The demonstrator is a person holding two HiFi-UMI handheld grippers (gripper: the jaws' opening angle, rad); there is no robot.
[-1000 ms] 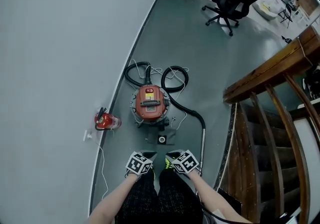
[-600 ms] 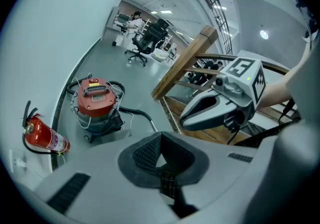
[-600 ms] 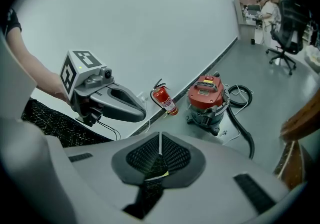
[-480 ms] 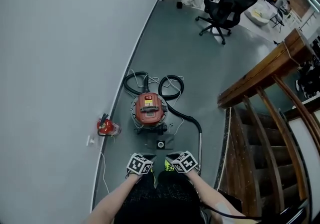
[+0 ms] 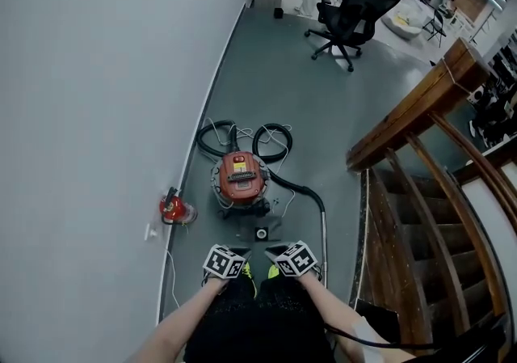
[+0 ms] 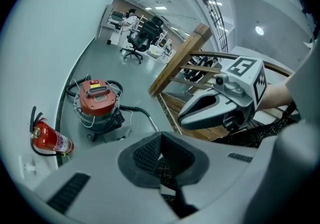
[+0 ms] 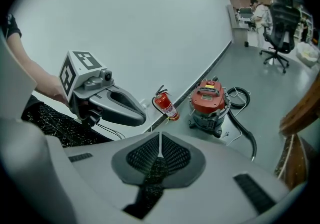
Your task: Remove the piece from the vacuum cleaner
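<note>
Grey flooring is stretching along a pale wall (image 5: 105, 70), with a wooden stair rail (image 5: 408, 115) running along the right and an office chair (image 5: 349, 7) sitting far back. Near the wall, the red vacuum cleaner (image 5: 241, 178) is standing upright on the floor, its black hose (image 5: 271, 143) looping behind it and then curving round to the metal wand (image 5: 325, 228) lying at its right. A small black part (image 5: 261, 233) is lying just in front of the machine, and a fire extinguisher (image 5: 174, 208) is resting by the wall.

Compared with a second ago, the vacuum cleaner is looking smaller and farther below, and more of the stairs and the far room is coming into sight. Both tools are staying low in the head view, side by side, well short of the machine. The left gripper (image 6: 160, 154) is keeping its jaws together on nothing, and the right gripper (image 7: 160, 150) is doing the same.
</note>
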